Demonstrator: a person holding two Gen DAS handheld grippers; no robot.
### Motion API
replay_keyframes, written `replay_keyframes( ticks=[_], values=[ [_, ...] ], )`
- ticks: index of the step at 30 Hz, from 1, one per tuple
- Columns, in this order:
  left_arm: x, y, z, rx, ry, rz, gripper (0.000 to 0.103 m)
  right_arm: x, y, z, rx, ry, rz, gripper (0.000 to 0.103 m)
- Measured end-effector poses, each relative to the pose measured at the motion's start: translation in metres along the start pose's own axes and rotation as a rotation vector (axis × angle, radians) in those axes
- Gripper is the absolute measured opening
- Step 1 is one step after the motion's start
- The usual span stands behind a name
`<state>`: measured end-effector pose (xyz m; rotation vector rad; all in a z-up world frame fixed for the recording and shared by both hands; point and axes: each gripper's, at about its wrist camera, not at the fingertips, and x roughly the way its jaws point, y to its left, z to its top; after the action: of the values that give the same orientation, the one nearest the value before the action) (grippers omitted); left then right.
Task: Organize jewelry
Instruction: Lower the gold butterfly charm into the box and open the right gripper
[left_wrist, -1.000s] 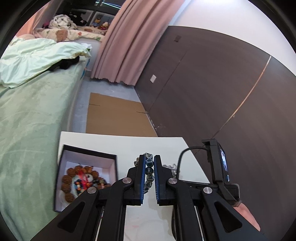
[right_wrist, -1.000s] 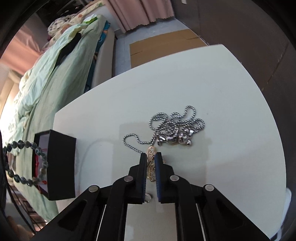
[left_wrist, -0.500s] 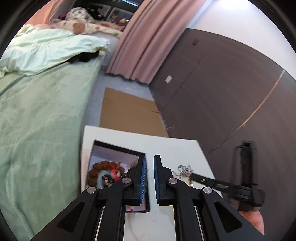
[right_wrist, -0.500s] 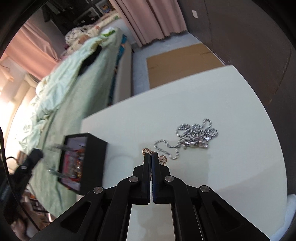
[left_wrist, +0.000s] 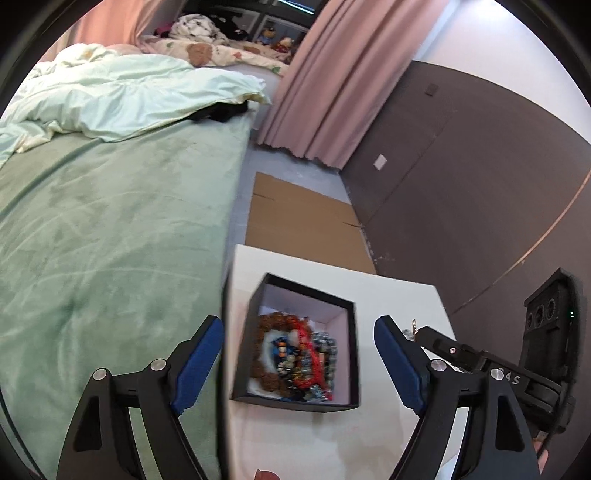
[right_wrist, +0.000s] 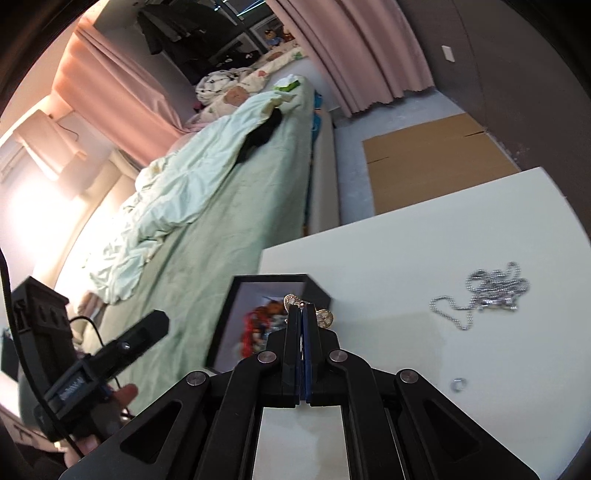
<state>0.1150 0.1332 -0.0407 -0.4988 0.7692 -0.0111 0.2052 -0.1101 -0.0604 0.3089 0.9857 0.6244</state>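
Home bedroom. A bed (left_wrist: 110, 229) with a green sheet, rumpled pale-green duvet (left_wrist: 122, 96) and patterned pillows (right_wrist: 236, 92) with soft toys takes up most of the room; pink floor-length curtains (left_wrist: 321, 92) hang at its far end, with dark clothes (right_wrist: 173, 26) hanging beyond. A small white table (right_wrist: 406, 258) stands just beside the bed, flattened cardboard (left_wrist: 299, 225) on the grey floor past it, dark panelled wall (left_wrist: 461, 177) alongside.
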Motion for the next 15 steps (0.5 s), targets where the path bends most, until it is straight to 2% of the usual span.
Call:
replay_keyframes(
  ticks=[4, 13, 14, 15],
  values=[
    [-0.005, 0.014, 0.002, -0.027, -0.003, 0.024, 0.084, 0.013, 0.014, -0.001, 0.008, 0.011, 0.054, 0.003],
    [-0.004, 0.031, 0.004, -0.07, 0.006, 0.025, 0.084, 0.025, 0.039, -0.009, -0.023, -0.002, 0.174, 0.003],
    [-0.003, 0.03, 0.003, -0.068, 0.006, 0.022, 0.084, 0.027, 0.042, -0.009, -0.029, 0.019, 0.189, 0.007],
    [-0.003, 0.028, 0.003, -0.064, 0.002, 0.018, 0.084, 0.028, 0.043, -0.009, -0.033, 0.036, 0.197, 0.024]
  ],
)
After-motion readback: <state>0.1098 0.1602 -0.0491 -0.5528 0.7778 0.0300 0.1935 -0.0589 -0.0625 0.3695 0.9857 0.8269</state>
